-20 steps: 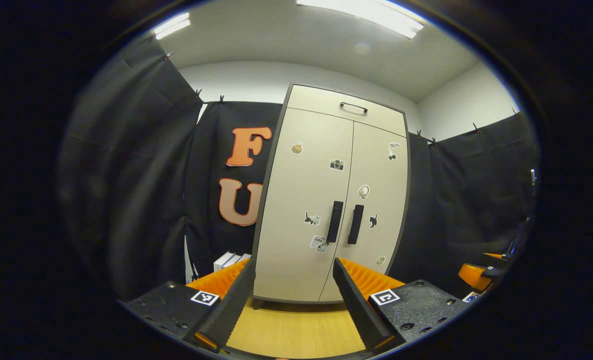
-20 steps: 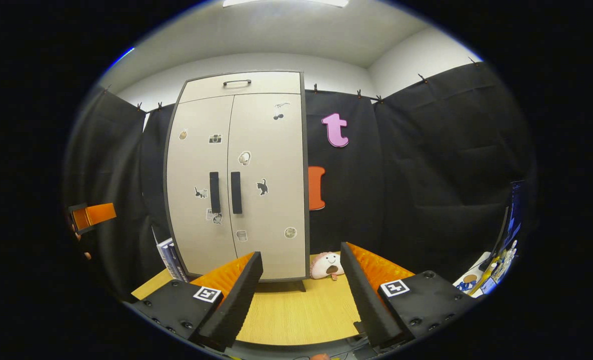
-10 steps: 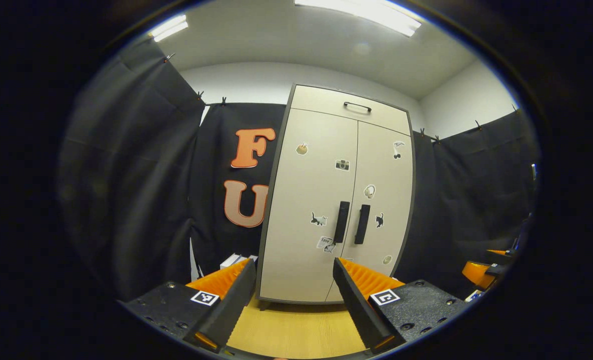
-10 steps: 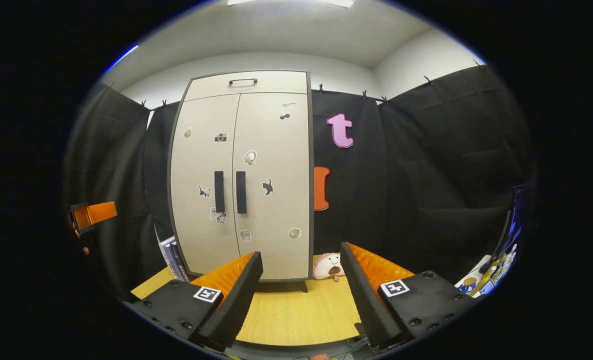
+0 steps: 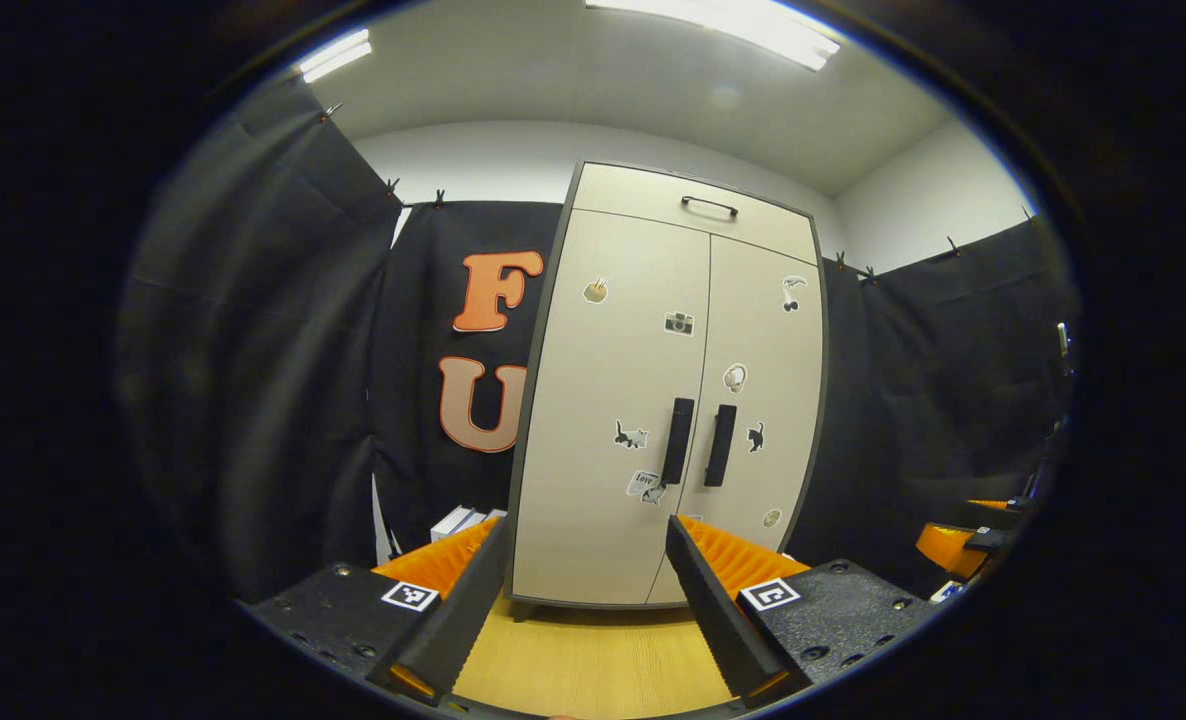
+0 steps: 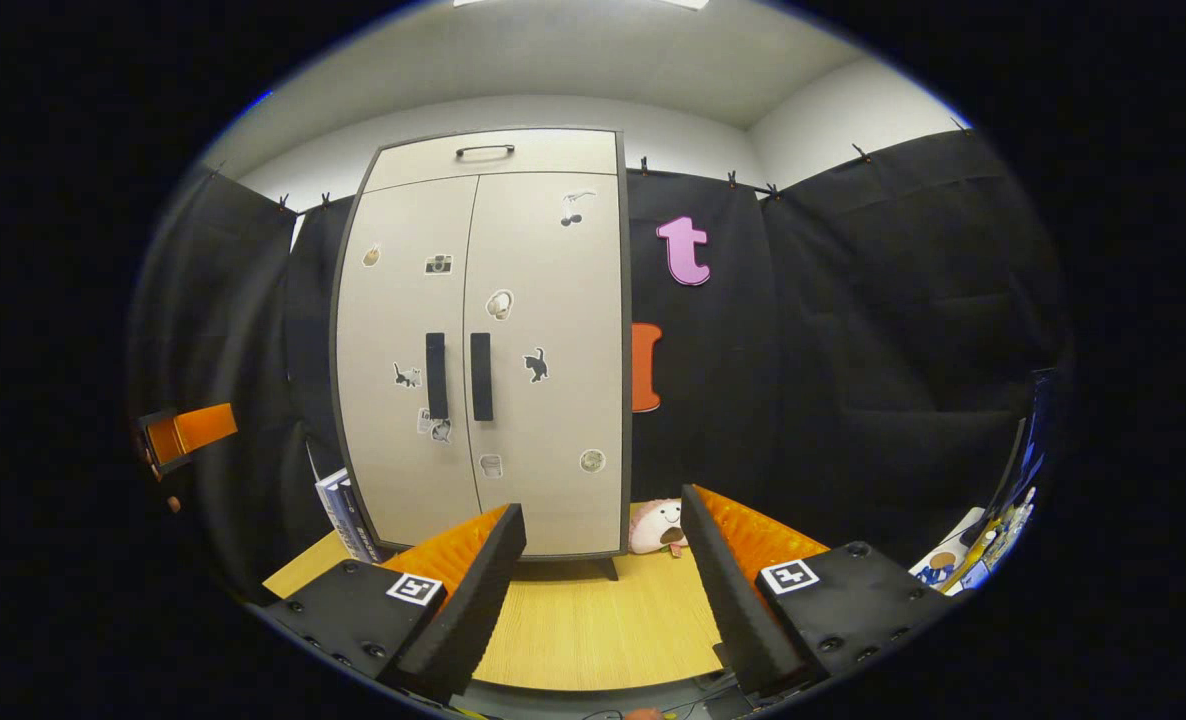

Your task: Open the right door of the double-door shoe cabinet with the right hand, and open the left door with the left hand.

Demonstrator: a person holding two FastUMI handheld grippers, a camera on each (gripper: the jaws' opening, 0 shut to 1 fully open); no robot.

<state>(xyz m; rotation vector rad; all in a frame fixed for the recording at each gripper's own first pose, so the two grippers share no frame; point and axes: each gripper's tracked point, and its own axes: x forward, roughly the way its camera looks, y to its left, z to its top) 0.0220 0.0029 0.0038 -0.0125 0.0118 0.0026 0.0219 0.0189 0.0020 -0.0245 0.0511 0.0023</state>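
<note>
The shoe cabinet [image 5: 668, 400] stands with both doors closed; the left tool [image 5: 578, 600] and right tool [image 6: 603, 590], fingers apart, hang well before it.

A pale plush toy [image 6: 659, 528] with a drawn face lies on the wooden floor [image 6: 593, 630] at about 6 o'clock in the right gripper view. Boxes or books [image 6: 341, 505] lean at 8 o'clock. Ceiling lamps [image 5: 723, 22] glow at 12 in the left gripper view
</note>
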